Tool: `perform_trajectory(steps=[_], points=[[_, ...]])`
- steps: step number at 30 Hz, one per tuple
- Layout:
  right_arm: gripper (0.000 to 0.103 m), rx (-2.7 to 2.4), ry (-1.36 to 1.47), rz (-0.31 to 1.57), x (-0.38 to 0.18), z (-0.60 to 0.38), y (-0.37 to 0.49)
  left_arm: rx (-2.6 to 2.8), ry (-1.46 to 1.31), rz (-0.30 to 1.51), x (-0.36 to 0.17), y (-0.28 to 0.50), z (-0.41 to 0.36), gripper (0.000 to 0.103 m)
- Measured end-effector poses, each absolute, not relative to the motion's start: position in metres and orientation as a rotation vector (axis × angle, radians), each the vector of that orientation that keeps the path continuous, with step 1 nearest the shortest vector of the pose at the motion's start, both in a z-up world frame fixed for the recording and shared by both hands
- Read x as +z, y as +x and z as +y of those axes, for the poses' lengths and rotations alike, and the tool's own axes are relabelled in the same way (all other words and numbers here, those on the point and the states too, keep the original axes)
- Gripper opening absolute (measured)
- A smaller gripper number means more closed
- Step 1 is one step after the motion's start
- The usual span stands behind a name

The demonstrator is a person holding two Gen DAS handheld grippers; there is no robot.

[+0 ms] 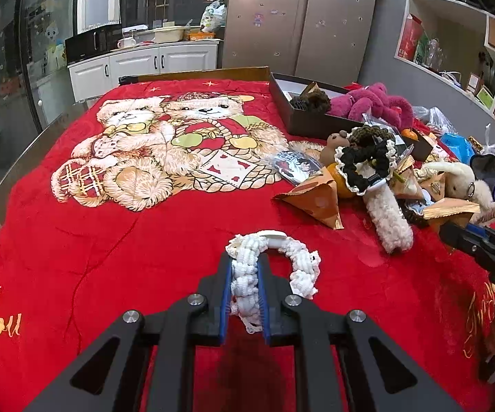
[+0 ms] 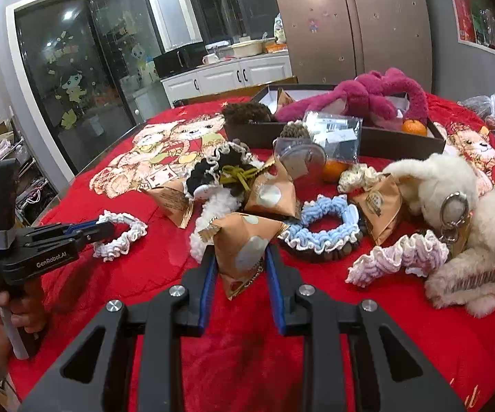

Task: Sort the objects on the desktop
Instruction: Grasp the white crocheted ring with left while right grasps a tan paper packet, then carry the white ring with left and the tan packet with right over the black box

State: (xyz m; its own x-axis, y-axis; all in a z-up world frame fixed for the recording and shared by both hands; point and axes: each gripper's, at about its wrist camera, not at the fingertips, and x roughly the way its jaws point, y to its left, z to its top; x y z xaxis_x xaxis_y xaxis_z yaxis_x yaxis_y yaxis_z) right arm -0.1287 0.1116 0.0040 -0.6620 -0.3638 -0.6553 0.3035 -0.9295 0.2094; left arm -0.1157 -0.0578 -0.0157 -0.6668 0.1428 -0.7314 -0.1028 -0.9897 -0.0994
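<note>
My left gripper (image 1: 244, 261) is shut on a white knitted scrunchie (image 1: 302, 261) just above the red blanket; both show in the right wrist view, gripper (image 2: 105, 228) and scrunchie (image 2: 124, 237), at the left. My right gripper (image 2: 239, 252) is shut on a tan triangular snack packet (image 2: 247, 247) in front of the pile. In the left wrist view the right gripper (image 1: 453, 237) enters from the right edge. The pile holds a blue scrunchie (image 2: 326, 223), a pink-white scrunchie (image 2: 398, 257), a black scrunchie (image 2: 213, 168), more tan packets (image 2: 379, 202) and a white plush rabbit (image 2: 453, 189).
A dark brown box (image 2: 398, 140) at the back holds a magenta plush (image 2: 367, 96), an orange (image 2: 414, 127) and a brown furry item (image 2: 247, 113). A clear bag (image 2: 333, 134) leans at its front. The red bear-print blanket (image 1: 110, 226) stretches to the left. Blue and clear plastic bags (image 1: 453, 137) lie far right.
</note>
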Motion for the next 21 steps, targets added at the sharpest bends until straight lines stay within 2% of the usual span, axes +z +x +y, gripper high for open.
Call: perform_trajectory(steps=[14, 21], points=[[0.029, -2.602, 0.939, -0.135, 0.021, 0.12, -0.119, 2.799, -1.054, -0.041, 0.009, -0.098, -0.051, 0.014], [0.029, -2.653, 0.904, -0.17, 0.035, 0.132, -0.119, 2.776, -0.988, -0.096, 0.03, -0.094, -0.041, 0.014]])
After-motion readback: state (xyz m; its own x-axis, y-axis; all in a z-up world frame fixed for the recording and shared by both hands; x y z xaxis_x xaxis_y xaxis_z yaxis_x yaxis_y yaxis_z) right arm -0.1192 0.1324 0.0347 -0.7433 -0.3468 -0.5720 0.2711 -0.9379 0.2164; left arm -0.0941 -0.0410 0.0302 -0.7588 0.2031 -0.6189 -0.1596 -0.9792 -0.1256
